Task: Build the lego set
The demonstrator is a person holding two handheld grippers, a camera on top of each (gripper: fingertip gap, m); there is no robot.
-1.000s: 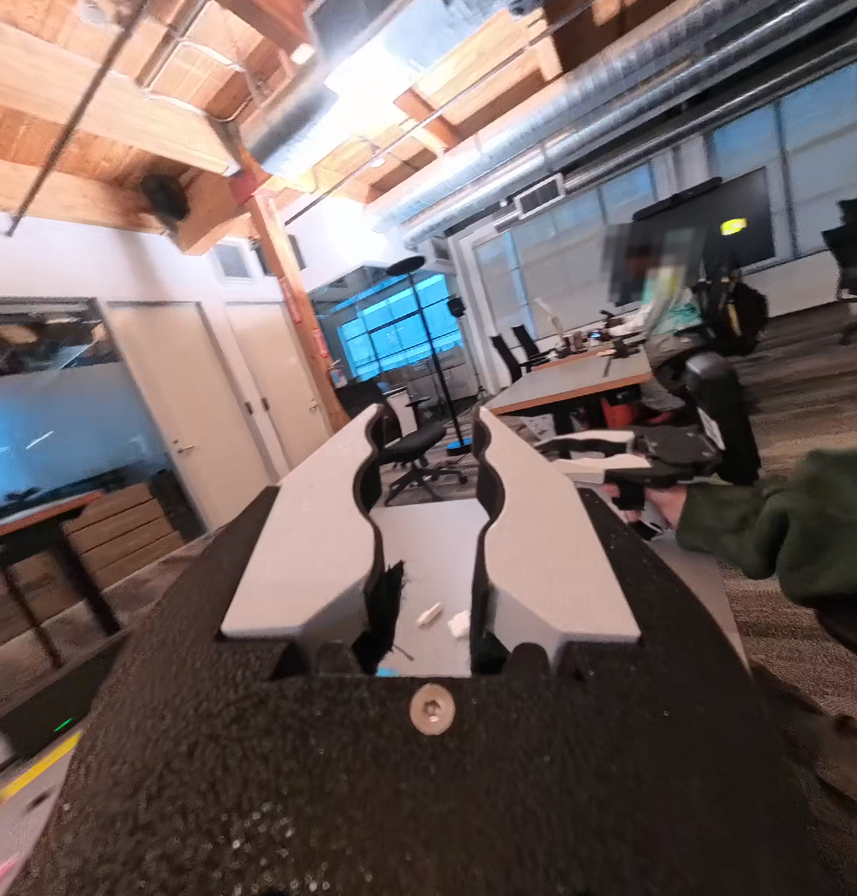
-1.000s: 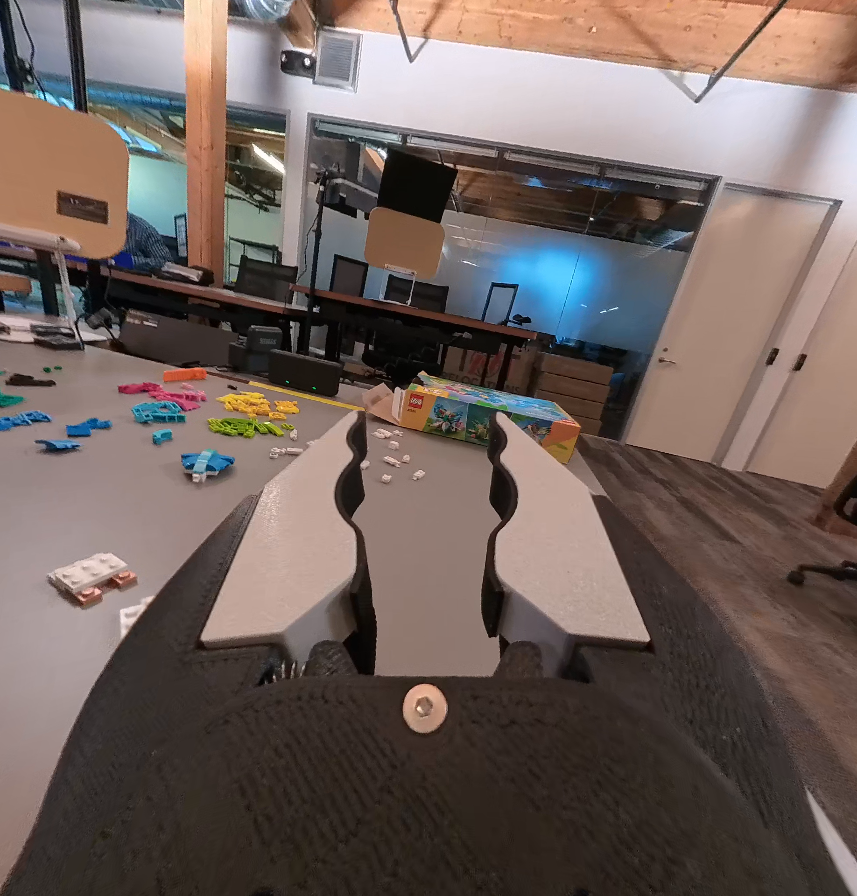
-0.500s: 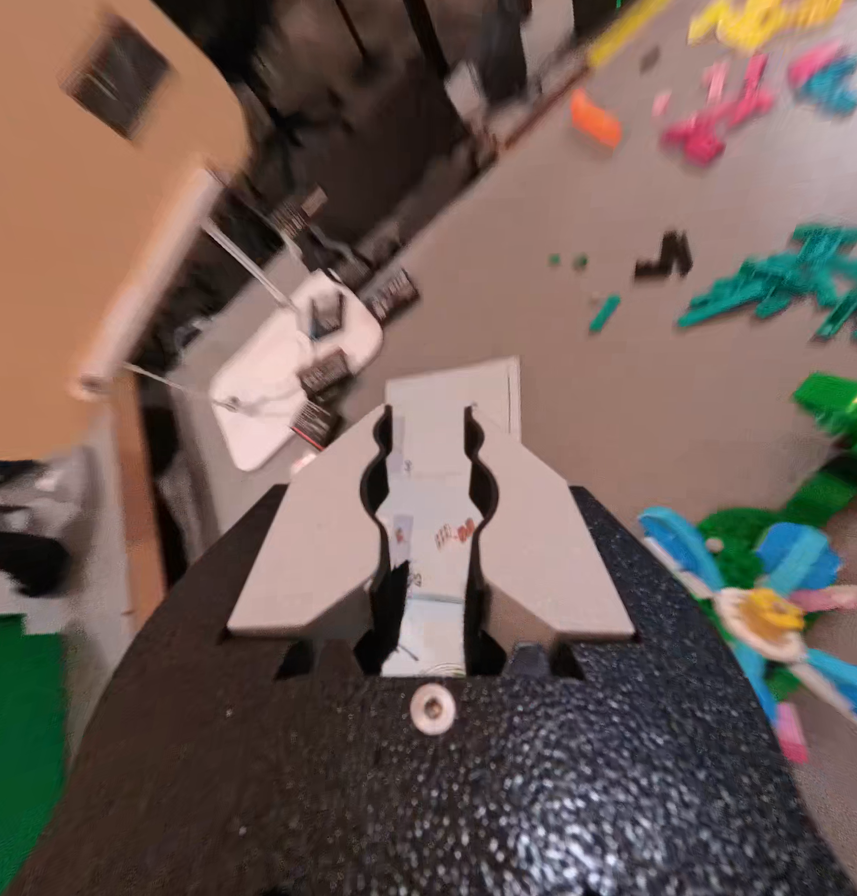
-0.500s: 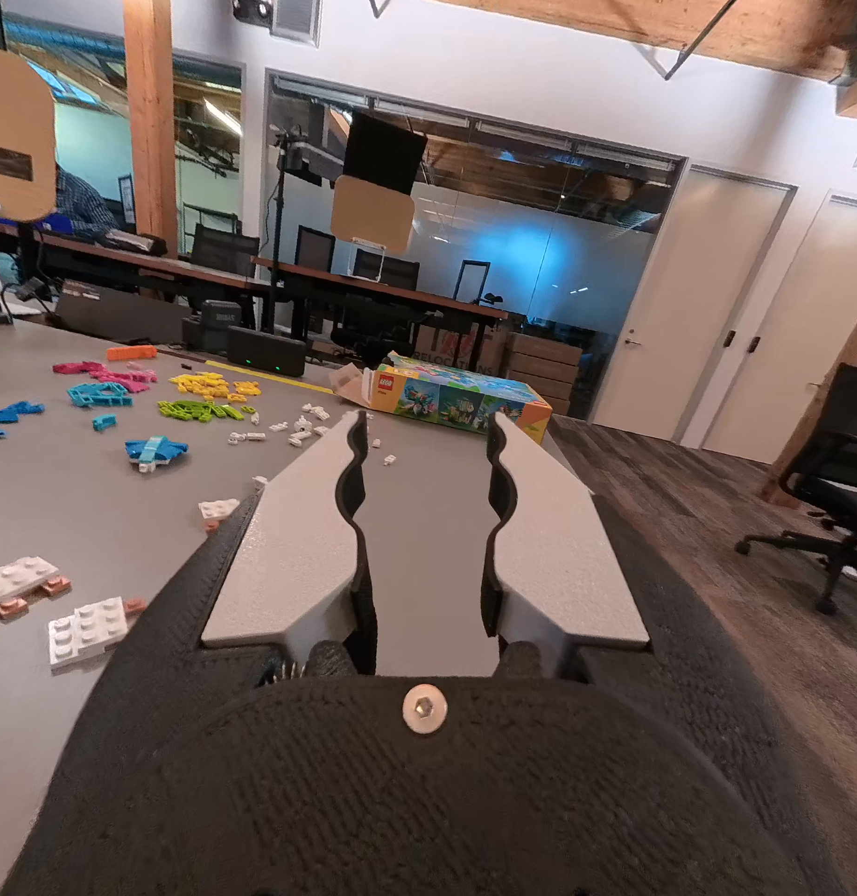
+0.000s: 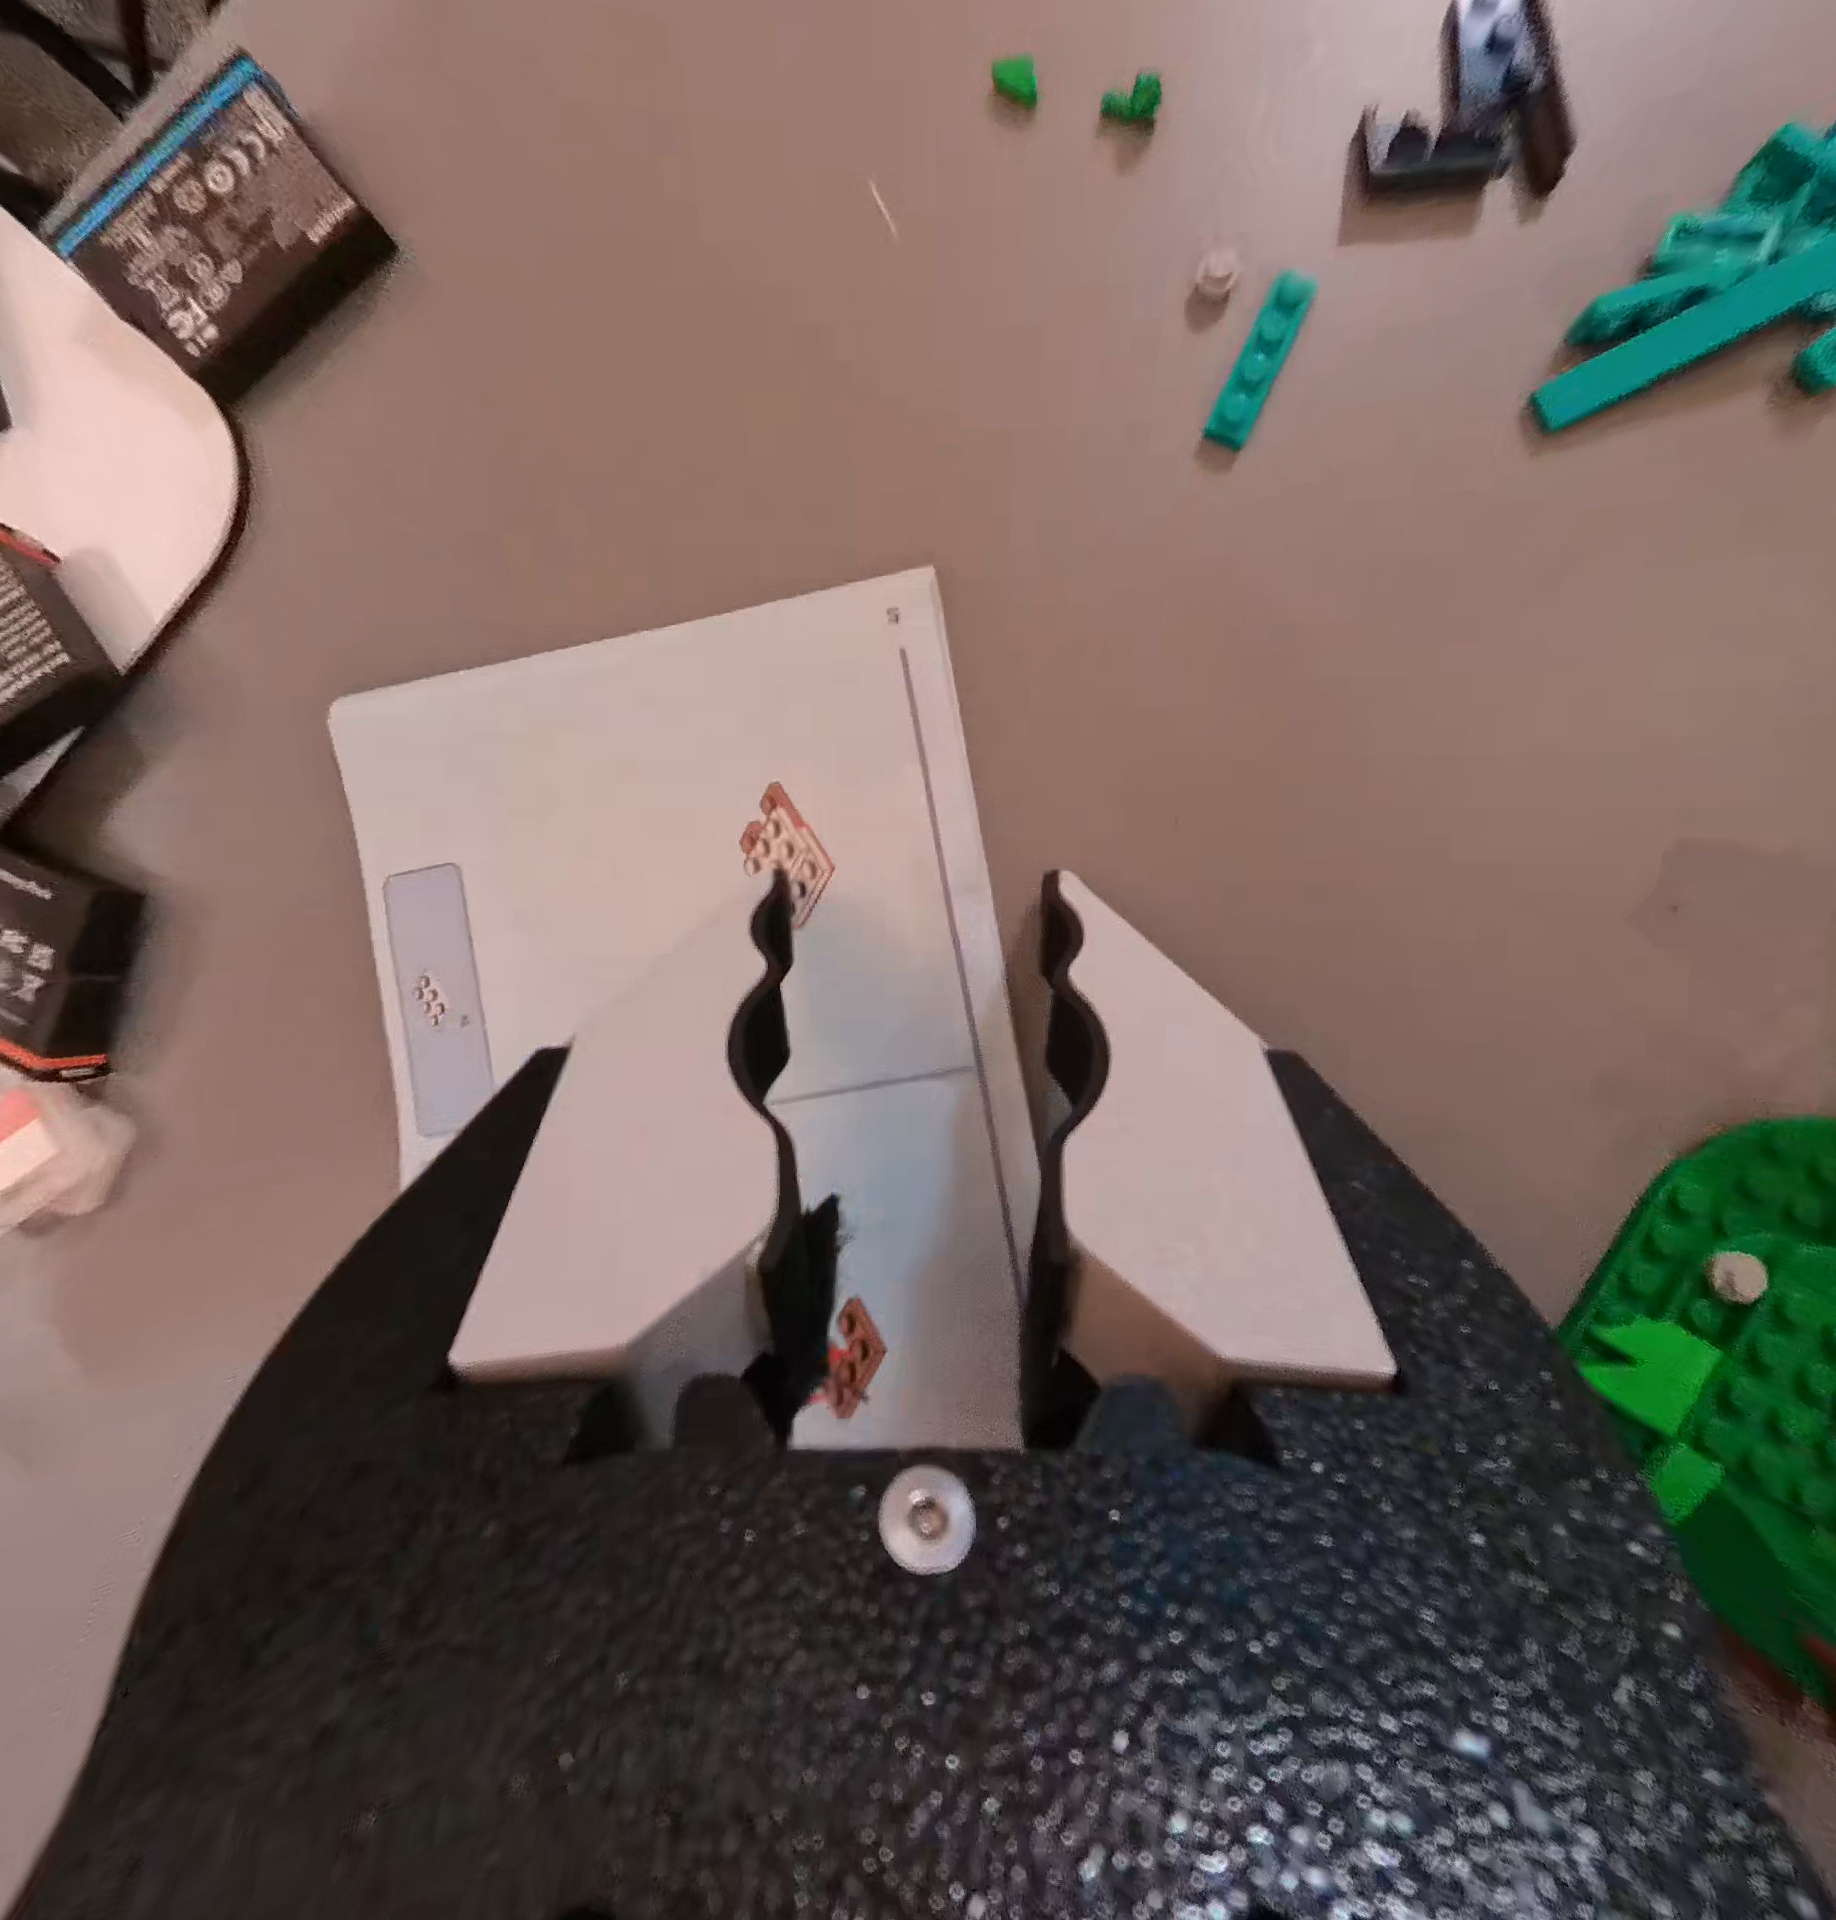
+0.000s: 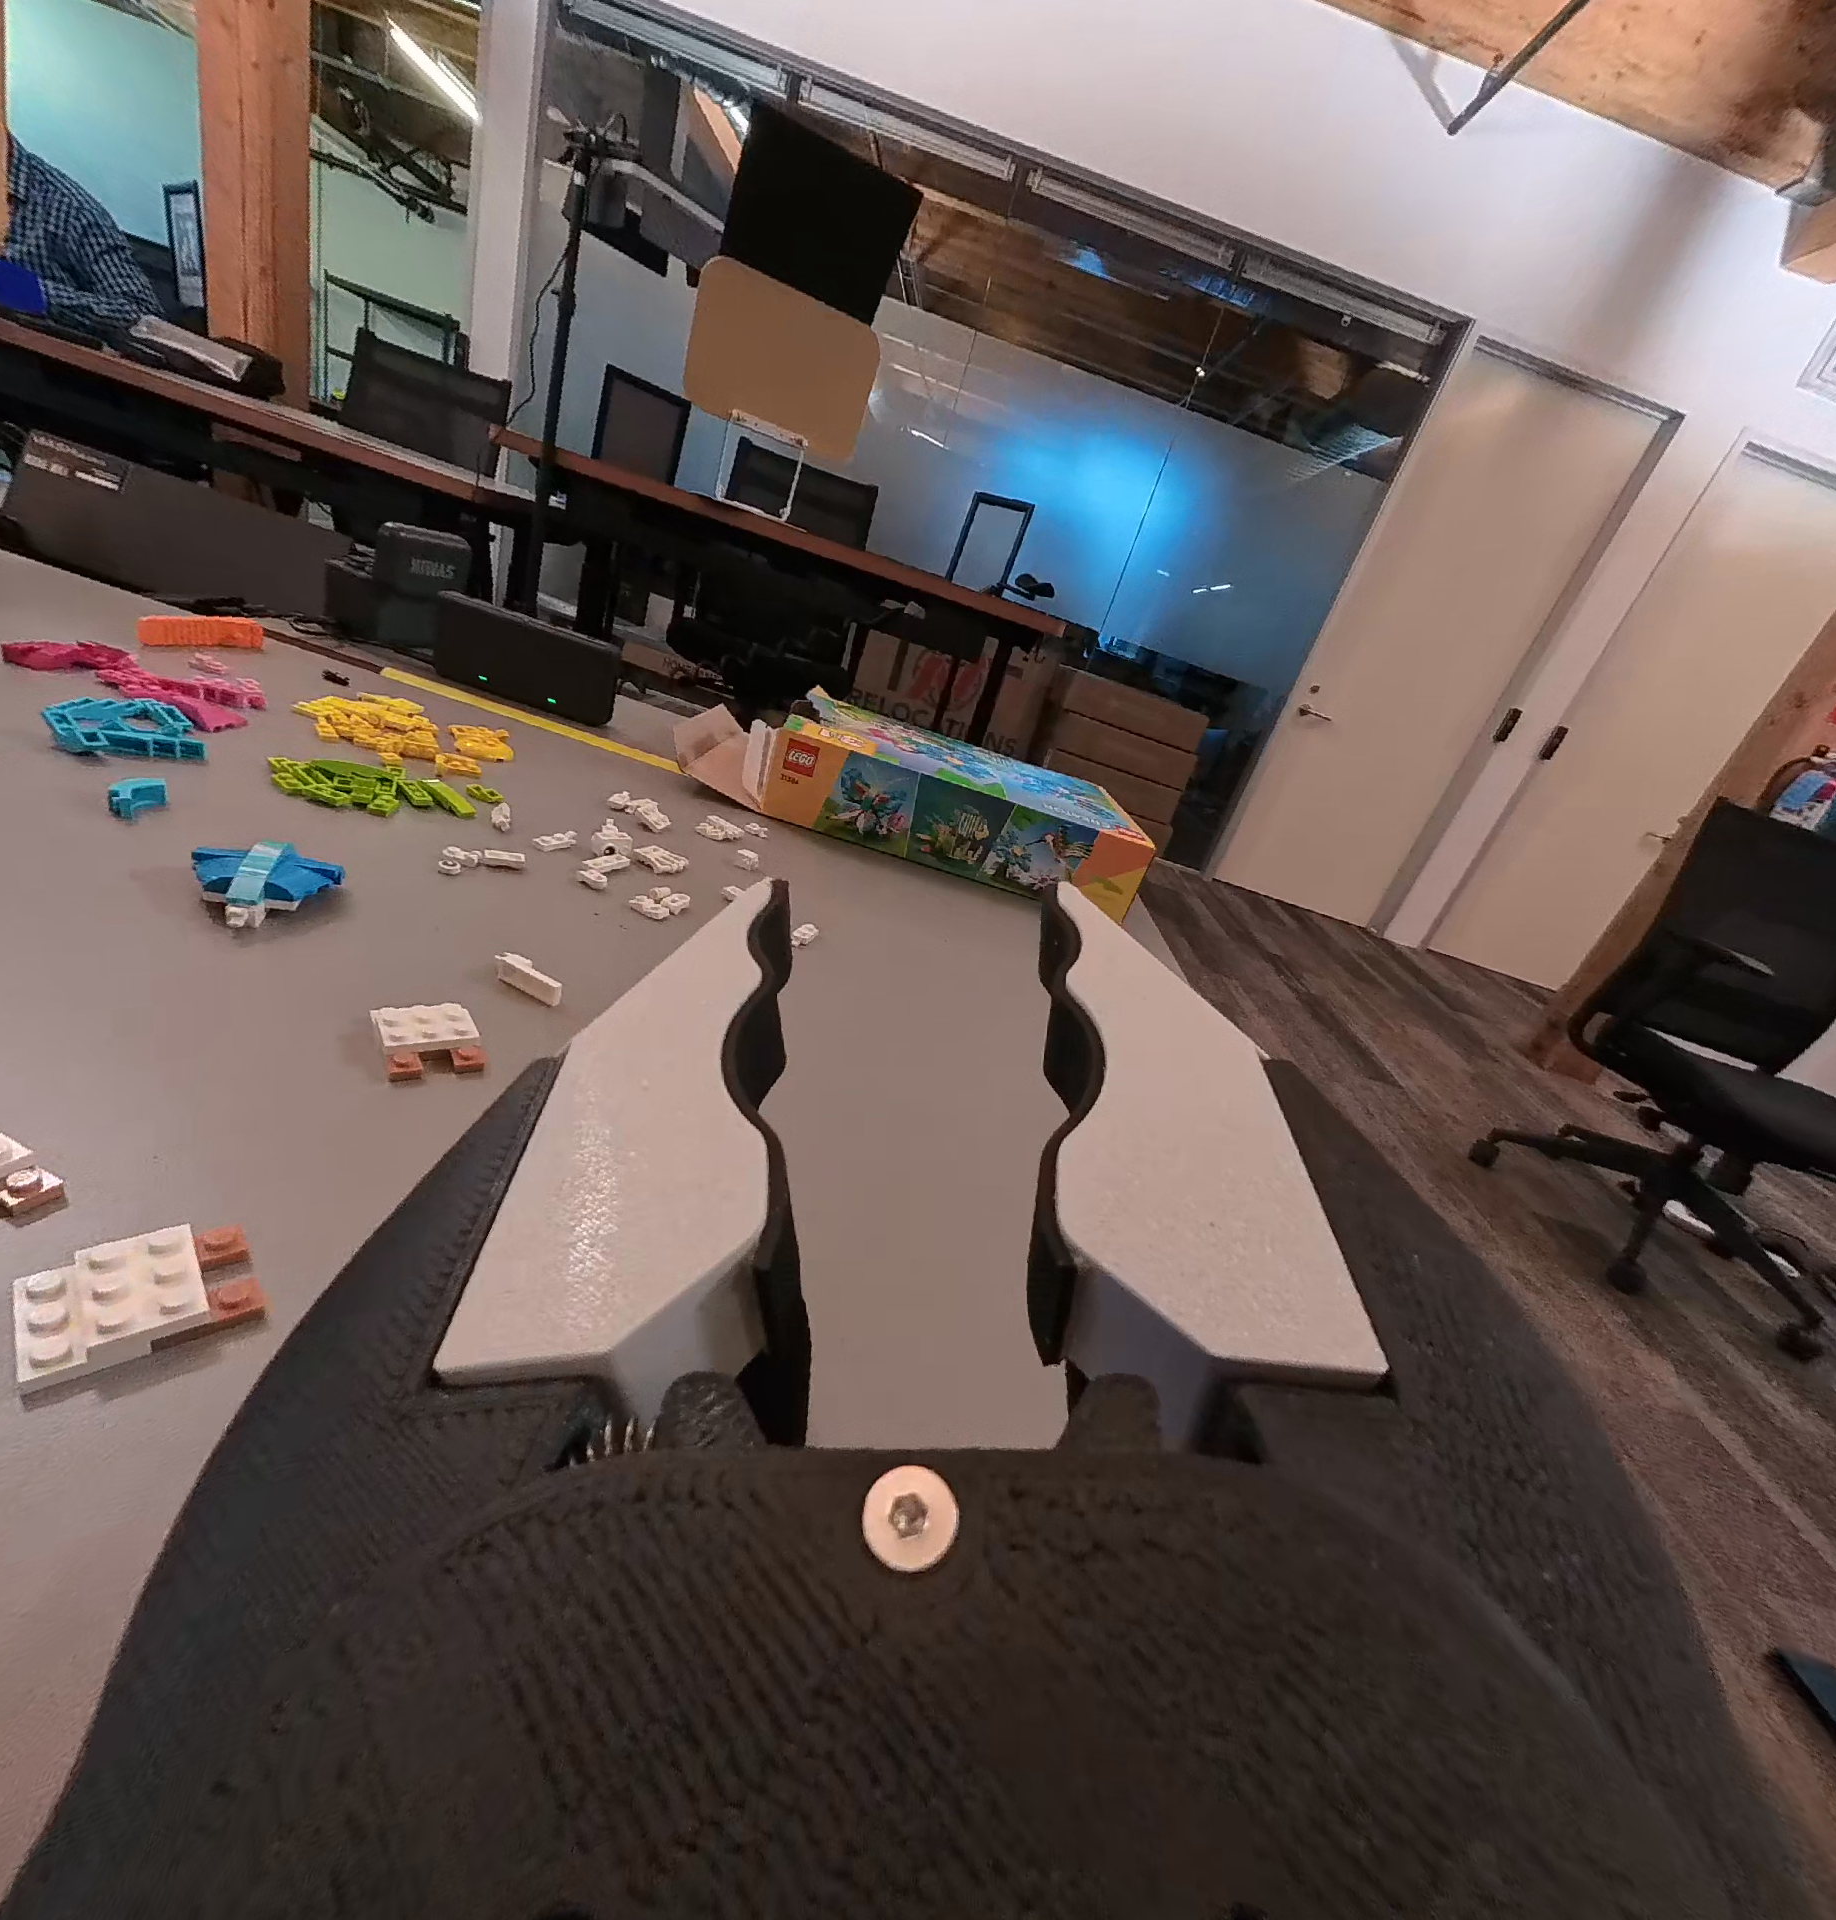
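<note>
Above an instruction booklet (image 5: pixel 623 831), left gripper (image 5: pixel 909 904) fingers gape.

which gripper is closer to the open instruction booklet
Left. The left gripper hangs right above the instruction booklet, jaws open. The right gripper points at the toy box; no booklet shows there.

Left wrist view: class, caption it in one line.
Open left tool above an instruction booklet on a grey table.

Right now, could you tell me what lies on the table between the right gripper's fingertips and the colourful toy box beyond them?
In the right wrist view, only bare grey table lies between the right gripper and the colourful toy box; one small white brick sits beside the left fingertip.
</note>
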